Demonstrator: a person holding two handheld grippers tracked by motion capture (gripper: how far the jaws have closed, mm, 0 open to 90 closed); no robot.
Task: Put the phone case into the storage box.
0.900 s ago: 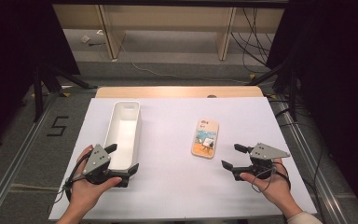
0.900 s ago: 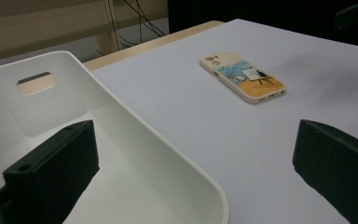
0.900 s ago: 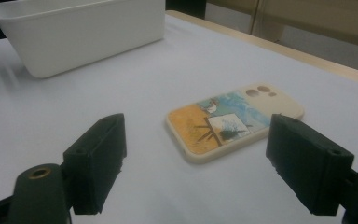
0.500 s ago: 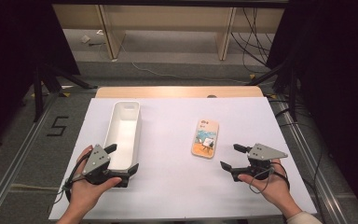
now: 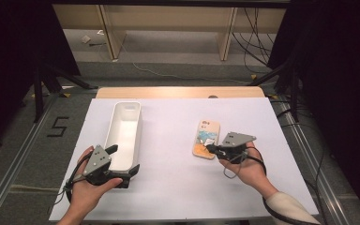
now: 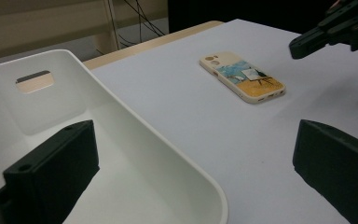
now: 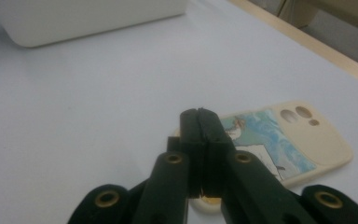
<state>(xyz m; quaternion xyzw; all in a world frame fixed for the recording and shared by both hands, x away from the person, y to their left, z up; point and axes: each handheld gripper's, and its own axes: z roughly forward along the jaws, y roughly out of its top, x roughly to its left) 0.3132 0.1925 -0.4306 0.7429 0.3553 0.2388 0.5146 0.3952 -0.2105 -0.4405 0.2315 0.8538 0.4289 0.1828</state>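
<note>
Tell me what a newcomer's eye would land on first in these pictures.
First, the phone case with its blue and orange picture, lying flat on the white table, right of centre. The right tool, jaws shut together, points at the case's near end. On the left stands a long white bin, with the left tool wide open across its near right corner.

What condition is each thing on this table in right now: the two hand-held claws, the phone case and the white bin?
left gripper: jaws wide open, astride the bin's near wall, holding nothing.
right gripper: jaws shut together, tips over the phone case's near end, gripping nothing.
phone case: lying flat on the table, picture side up.
white bin: upright, empty.
table: covered with a white sheet.
</note>
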